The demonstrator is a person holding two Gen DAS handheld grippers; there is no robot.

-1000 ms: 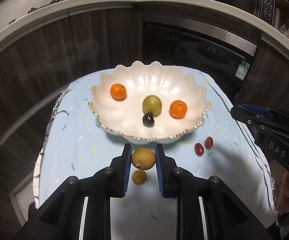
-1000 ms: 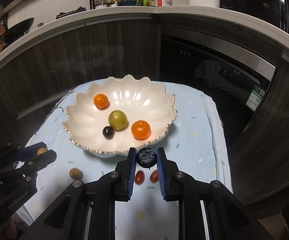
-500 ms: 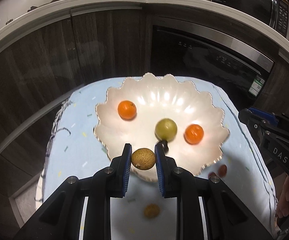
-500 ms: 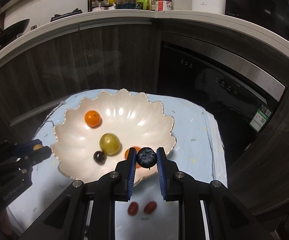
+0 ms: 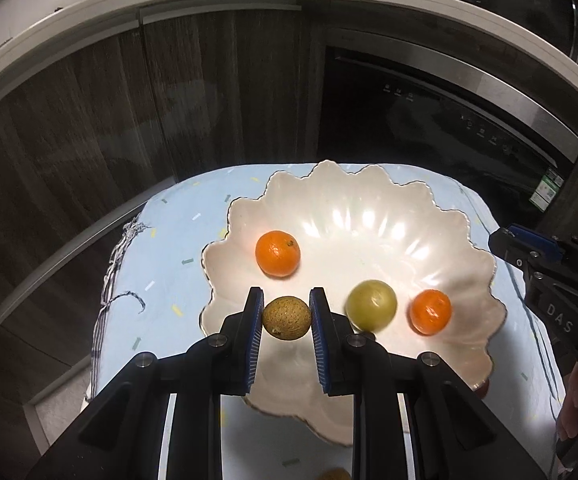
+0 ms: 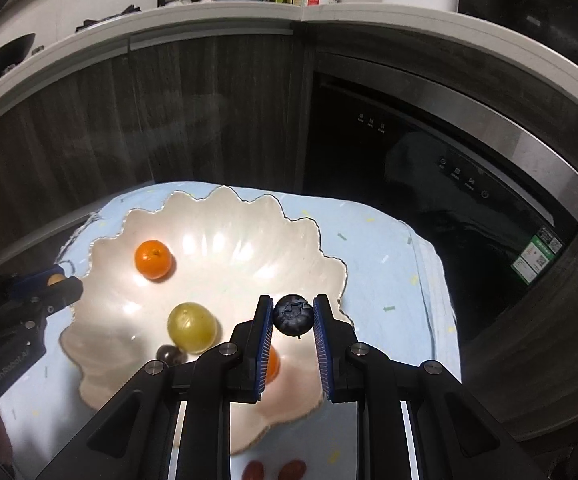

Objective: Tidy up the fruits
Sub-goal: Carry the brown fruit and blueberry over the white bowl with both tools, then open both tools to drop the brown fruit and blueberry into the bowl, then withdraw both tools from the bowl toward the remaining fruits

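Both claws over the scalloped bowl (image 5: pixel 465 240), each loaded: left claw (image 5: pixel 287 318) pinches a brown speckled fruit (image 5: pixel 287 317) above the near-left rim; right claw (image 6: pixel 293 316) pinches a blueberry (image 6: pixel 293 314) above the right edge; drops look straight down, inside the rim

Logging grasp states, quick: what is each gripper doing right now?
Left gripper: closed on the brown longan, over the bowl.
Right gripper: closed on the blueberry.
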